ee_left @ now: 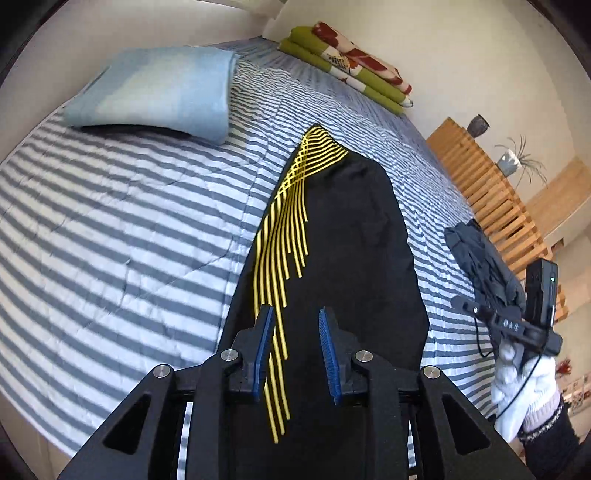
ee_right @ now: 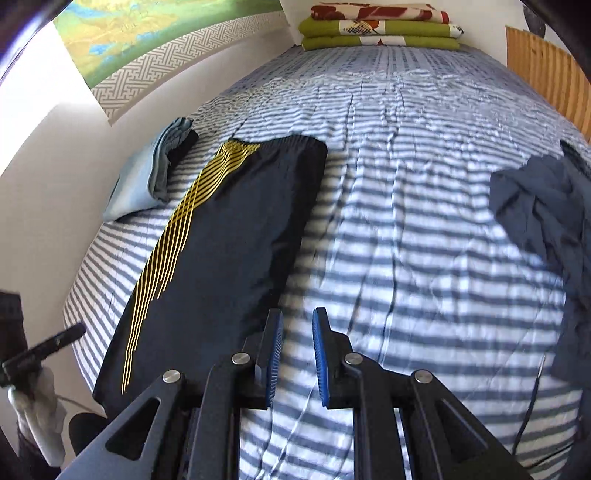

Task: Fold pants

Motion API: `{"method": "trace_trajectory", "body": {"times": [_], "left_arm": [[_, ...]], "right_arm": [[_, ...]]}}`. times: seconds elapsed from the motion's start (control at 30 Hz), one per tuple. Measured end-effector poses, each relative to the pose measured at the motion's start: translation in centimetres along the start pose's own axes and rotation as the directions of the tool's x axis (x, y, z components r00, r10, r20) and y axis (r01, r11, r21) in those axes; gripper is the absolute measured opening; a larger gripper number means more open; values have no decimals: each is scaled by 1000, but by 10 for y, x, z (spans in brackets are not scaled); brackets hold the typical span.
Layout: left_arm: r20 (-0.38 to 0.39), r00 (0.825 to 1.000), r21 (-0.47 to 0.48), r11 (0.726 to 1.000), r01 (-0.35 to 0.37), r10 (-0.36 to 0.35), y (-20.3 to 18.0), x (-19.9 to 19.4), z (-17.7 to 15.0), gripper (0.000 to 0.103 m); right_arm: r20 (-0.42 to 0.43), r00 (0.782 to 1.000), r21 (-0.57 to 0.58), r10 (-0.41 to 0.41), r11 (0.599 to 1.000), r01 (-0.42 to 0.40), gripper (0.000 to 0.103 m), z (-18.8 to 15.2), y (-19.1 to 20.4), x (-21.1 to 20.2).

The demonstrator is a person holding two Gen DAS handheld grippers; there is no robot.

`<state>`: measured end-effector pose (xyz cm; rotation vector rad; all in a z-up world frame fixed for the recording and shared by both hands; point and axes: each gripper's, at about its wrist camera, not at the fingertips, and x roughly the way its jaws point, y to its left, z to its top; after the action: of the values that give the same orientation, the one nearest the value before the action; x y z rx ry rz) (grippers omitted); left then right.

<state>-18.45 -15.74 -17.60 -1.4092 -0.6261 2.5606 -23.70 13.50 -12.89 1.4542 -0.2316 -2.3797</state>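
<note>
Nearest us, our left gripper (ee_left: 295, 347) hovers over the pants (ee_left: 332, 258) with its jaws parted and nothing between the blue pads; our right gripper (ee_right: 297, 354) hangs beside them over bare striped bedding, its jaws likewise released and empty, a narrow gap showing between the pads. The pants lie flat on the bed (ee_left: 110, 240), already doubled lengthwise so one leg covers the other, running away from us with the waistband at the far end. We count one pair: black, with a fan of thin yellow stripes down the left side. The cloth looks thin, smooth and a little slick, so we judge it light and limp; it should drape and slide rather than hold a crease, and a single-layer pinch could peel the legs apart. We would take hold at the near hem corners, both layers together, one gripper to each corner, and carry them toward the waistband. Just left of the pants sits one folded light blue cloth (ee_left: 155, 92); well to the right lies one crumpled dark grey garment (ee_right: 546, 229). Farthest off, at the head of the bed, we see one stack of folded green and red-patterned blankets (ee_right: 380, 29), with a slatted wooden shelf (ee_left: 491, 192) along the right side.
</note>
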Motion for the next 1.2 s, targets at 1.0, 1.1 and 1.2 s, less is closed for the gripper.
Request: {"method": "trace_trajectory", "body": {"times": [1.0, 1.1, 1.2], "left_arm": [[-164, 986, -19, 1000, -21, 18, 44, 109, 83, 60], [-174, 985, -35, 999, -3, -3, 48, 113, 81, 58], [-198, 979, -57, 998, 36, -46, 52, 118, 82, 39]], "right_arm": [[-63, 983, 162, 173, 974, -161, 23, -35, -19, 48], [-64, 972, 211, 228, 955, -210, 23, -35, -27, 53], [-64, 958, 237, 278, 937, -256, 23, -34, -31, 59]]}}
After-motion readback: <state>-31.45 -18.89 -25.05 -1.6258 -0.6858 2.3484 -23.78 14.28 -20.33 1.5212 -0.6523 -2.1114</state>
